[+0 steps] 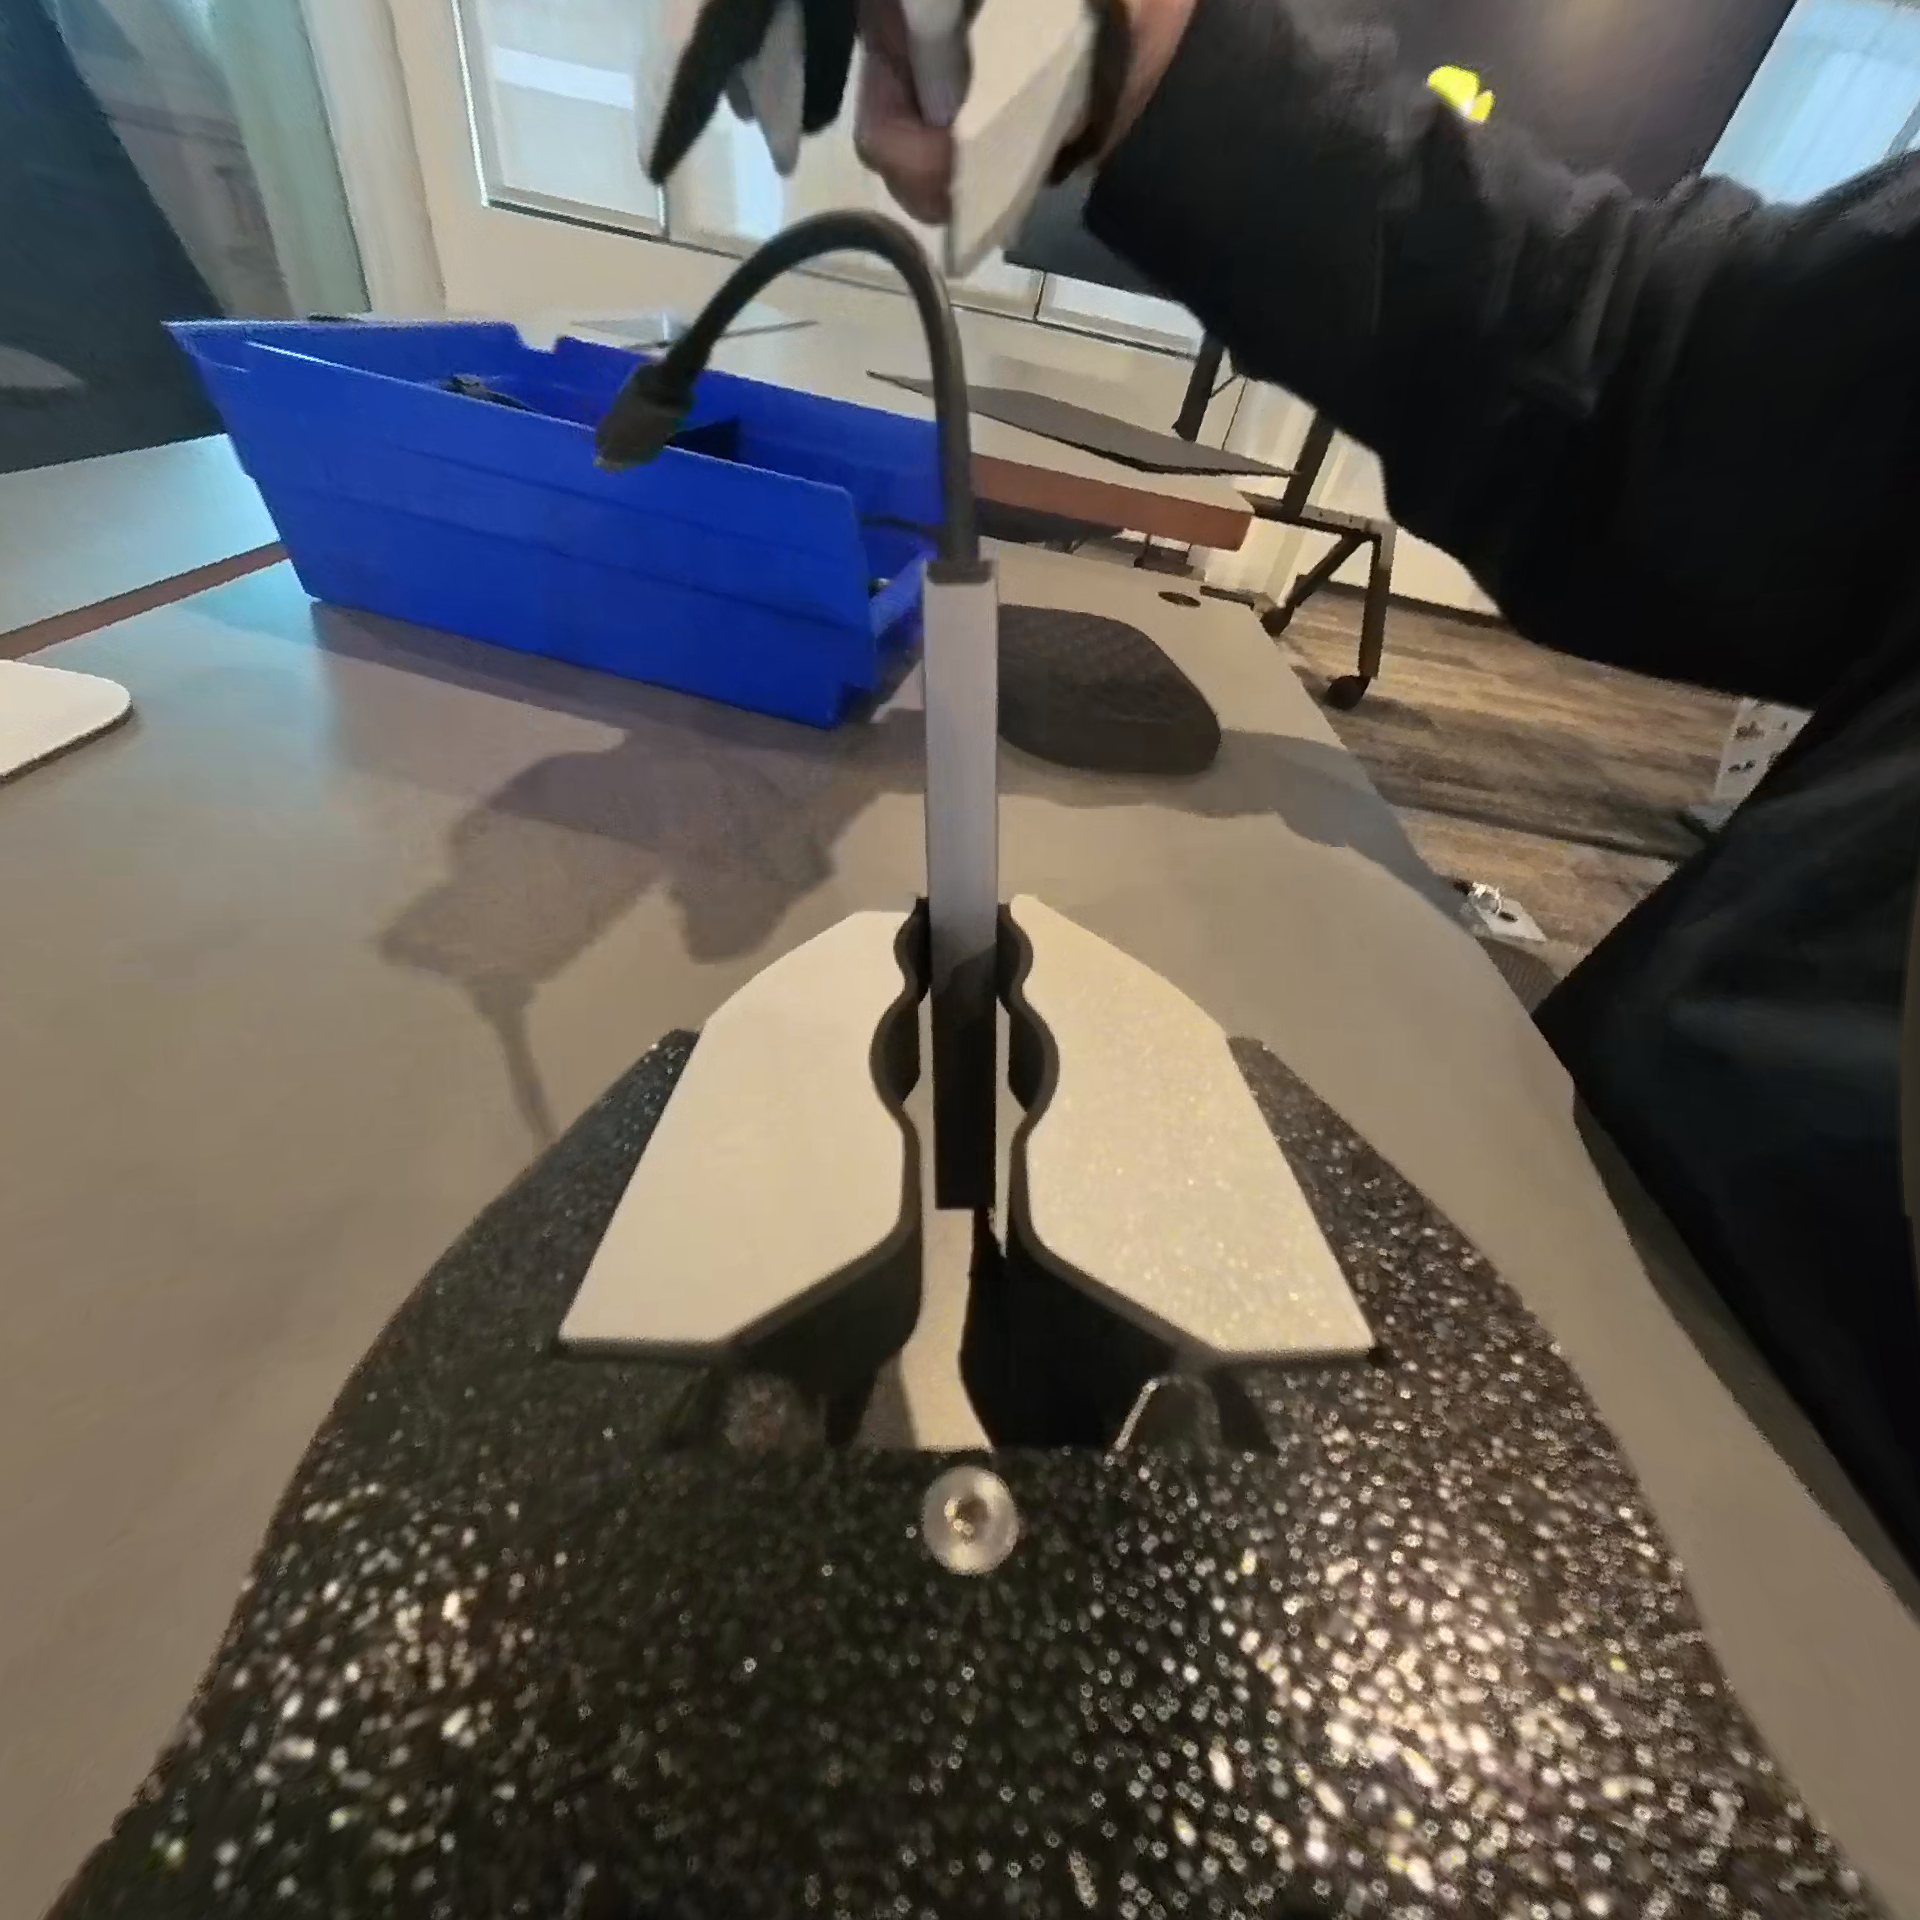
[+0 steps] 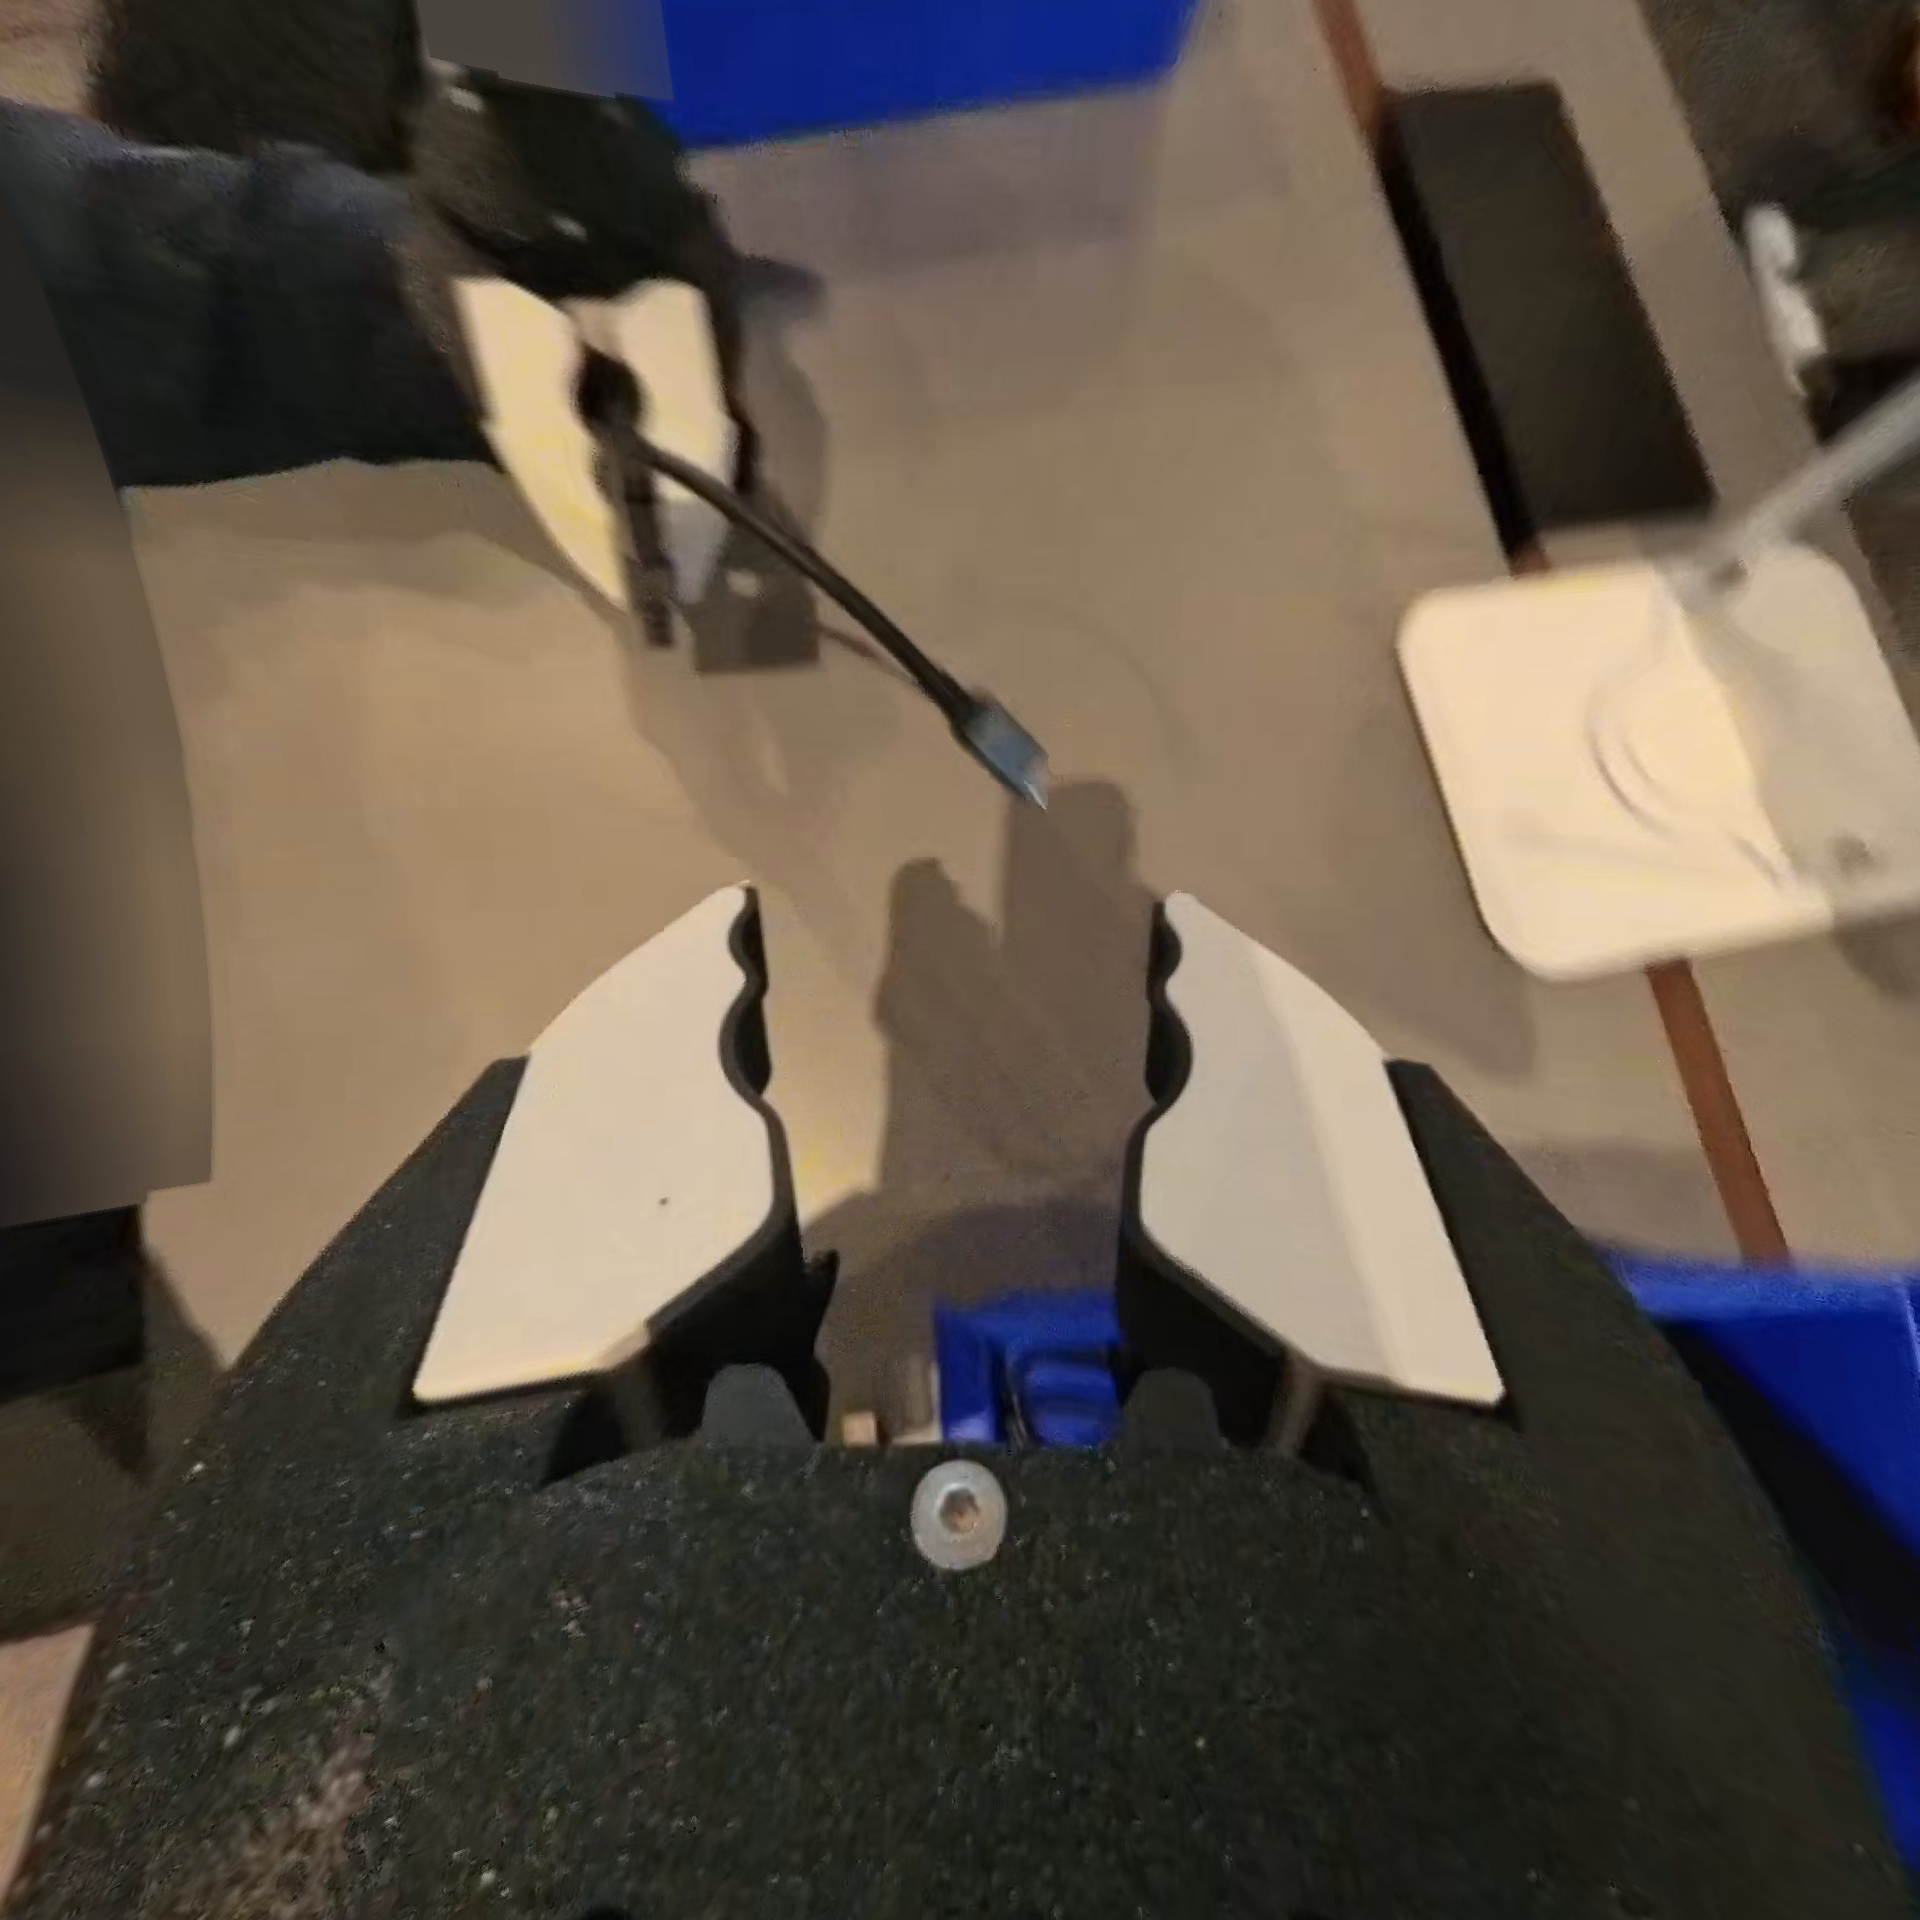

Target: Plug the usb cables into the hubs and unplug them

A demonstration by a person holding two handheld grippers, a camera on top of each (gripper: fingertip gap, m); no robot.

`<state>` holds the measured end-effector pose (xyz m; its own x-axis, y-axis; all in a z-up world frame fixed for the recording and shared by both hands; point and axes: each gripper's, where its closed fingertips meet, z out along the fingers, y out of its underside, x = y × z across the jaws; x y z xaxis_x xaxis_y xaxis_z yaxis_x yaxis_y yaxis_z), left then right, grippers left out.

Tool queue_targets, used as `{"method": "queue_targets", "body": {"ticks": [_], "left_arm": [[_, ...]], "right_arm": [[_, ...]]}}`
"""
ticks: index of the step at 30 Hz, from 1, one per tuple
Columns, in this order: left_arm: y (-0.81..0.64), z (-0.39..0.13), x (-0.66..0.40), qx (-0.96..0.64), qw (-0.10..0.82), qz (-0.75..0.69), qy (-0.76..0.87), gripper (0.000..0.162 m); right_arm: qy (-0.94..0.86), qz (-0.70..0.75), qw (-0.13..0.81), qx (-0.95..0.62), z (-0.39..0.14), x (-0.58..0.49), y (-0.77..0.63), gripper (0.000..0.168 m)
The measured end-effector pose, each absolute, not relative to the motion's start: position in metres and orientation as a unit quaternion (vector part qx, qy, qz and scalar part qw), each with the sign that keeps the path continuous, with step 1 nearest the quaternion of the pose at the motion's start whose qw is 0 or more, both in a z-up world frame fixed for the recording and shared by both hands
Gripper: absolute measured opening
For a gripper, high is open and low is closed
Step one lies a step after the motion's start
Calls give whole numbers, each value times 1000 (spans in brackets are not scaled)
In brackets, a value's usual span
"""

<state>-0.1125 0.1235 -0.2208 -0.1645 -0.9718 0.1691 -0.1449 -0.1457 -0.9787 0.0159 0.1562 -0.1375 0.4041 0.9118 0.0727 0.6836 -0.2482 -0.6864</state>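
Left gripper [image 1: 961, 925] pinches the hub [image 1: 961, 748] edge-up, probably presenting its ports; right gripper [image 2: 956, 914], spread and empty, hovers near the dangling plug [image 2: 997, 732].

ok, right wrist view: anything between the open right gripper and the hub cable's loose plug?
Nothing: only bare grey table and shadow separate the right gripper from the plug, which hangs free ahead of it. Right wrist view shows it.
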Motion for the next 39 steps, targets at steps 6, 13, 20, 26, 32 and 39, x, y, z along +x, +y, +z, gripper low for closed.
{"method": "queue_targets", "body": {"ticks": [6,13,20,26,32,39], "left_arm": [[111,-231,-106,-516,377,-500,584,11],[103,-237,-101,-509,375,-481,607,11],[124,-213,-102,-518,454,-496,530,40],[162,-187,-124,-534,505,-537,414,42],[173,-191,-128,-553,497,-545,388,41],[175,-194,-128,-561,491,-541,389,37]], "right_arm": [[-641,158,276,-699,-157,-73,116,65],[-687,102,201,-691,-204,-98,110,44],[-684,76,217,-692,-191,-77,113,12],[-562,-70,271,-778,-117,60,166,12],[-410,-161,240,-865,-107,202,213,12],[-396,-169,209,-878,-149,232,239,13]]}}
